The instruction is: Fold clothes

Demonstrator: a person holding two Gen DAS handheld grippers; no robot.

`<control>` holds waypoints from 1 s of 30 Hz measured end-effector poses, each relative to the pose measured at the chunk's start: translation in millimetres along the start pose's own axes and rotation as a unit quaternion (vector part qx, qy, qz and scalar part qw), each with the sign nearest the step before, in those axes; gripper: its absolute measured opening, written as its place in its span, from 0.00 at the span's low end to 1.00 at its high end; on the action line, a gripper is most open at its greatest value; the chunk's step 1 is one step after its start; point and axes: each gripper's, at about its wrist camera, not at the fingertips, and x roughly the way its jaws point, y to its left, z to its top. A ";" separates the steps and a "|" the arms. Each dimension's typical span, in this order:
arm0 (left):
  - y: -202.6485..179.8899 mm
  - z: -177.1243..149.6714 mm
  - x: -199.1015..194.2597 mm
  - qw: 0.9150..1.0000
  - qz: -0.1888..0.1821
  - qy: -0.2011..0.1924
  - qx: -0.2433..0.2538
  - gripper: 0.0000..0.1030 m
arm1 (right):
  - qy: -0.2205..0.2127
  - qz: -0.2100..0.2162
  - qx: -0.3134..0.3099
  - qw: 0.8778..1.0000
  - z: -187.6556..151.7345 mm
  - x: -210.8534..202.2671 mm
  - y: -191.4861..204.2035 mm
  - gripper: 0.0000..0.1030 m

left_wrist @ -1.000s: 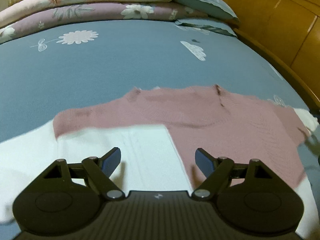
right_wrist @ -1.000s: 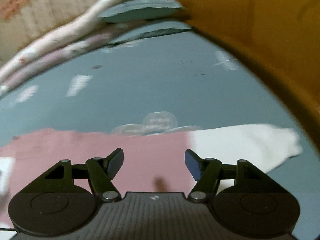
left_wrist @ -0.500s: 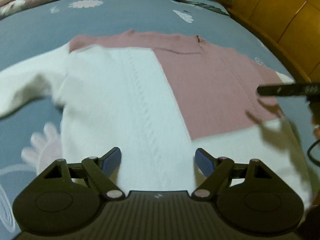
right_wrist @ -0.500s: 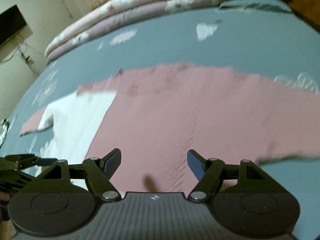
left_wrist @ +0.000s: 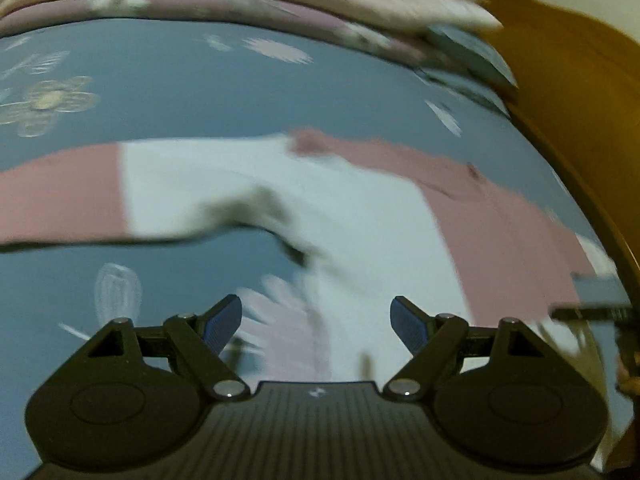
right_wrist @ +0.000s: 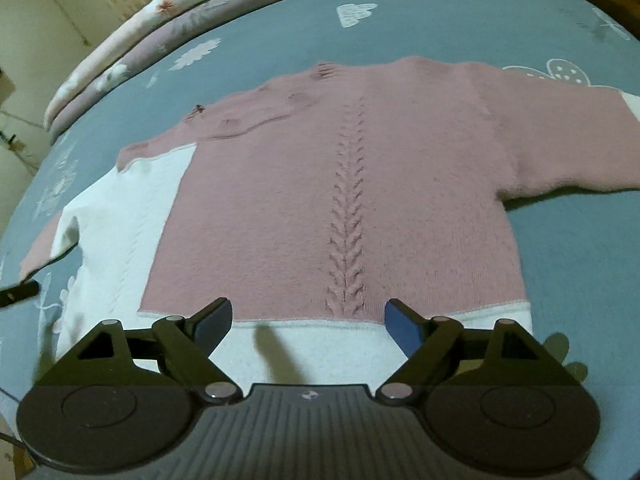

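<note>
The sweater (right_wrist: 332, 184), pink knit with a cable rib down the middle, a white hem band and a white panel on one side, lies spread flat on the blue flowered bedsheet (right_wrist: 460, 24). The right gripper (right_wrist: 308, 322) hovers over the hem, its jaws just widened and empty; the left gripper (left_wrist: 316, 320) hangs open over the white side, nothing between its fingers. Bare sheet surrounds the garment. Beyond, folded quilts (right_wrist: 168, 20) and a wooden headboard (left_wrist: 560, 80) border the bed.
</note>
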 end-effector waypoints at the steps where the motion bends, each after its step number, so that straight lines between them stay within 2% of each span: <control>1: 12.3 4.2 -1.9 1.000 0.008 -0.003 -0.011 0.79 | 0.001 -0.007 0.000 1.000 -0.2 0.3 3.5 0.87; 5: 68.4 16.3 -6.5 0.997 0.040 -0.016 -0.068 0.79 | 0.002 -0.027 0.011 1.000 0.1 -0.1 12.5 0.88; 8: 107.2 15.5 -8.0 0.991 0.051 -0.029 -0.118 0.79 | 0.000 -0.030 0.026 0.999 1.4 -2.8 15.3 0.88; 12: 154.3 8.2 -7.9 0.977 0.054 -0.044 -0.200 0.78 | -0.006 -0.036 0.026 0.999 5.3 -7.7 20.2 0.88; 16: 184.8 -0.3 -8.1 0.961 0.029 -0.072 -0.264 0.78 | -0.014 -0.042 0.028 0.999 10.7 -11.5 23.0 0.88; 21: 205.6 3.5 0.9 0.945 0.015 -0.109 -0.310 0.78 | -0.032 -0.048 0.033 0.998 14.5 -16.5 29.1 0.88; 28: 225.3 13.6 13.9 0.928 0.023 -0.162 -0.335 0.76 | -0.060 -0.049 0.031 0.997 22.8 -28.7 34.1 0.88; 29: 227.7 13.3 13.3 0.927 0.028 -0.170 -0.334 0.72 | -0.062 -0.049 0.030 0.996 23.7 -29.4 34.5 0.88; 30: 229.5 14.2 14.3 0.926 0.037 -0.174 -0.332 0.60 | -0.063 -0.050 0.029 0.996 24.3 -29.6 34.5 0.88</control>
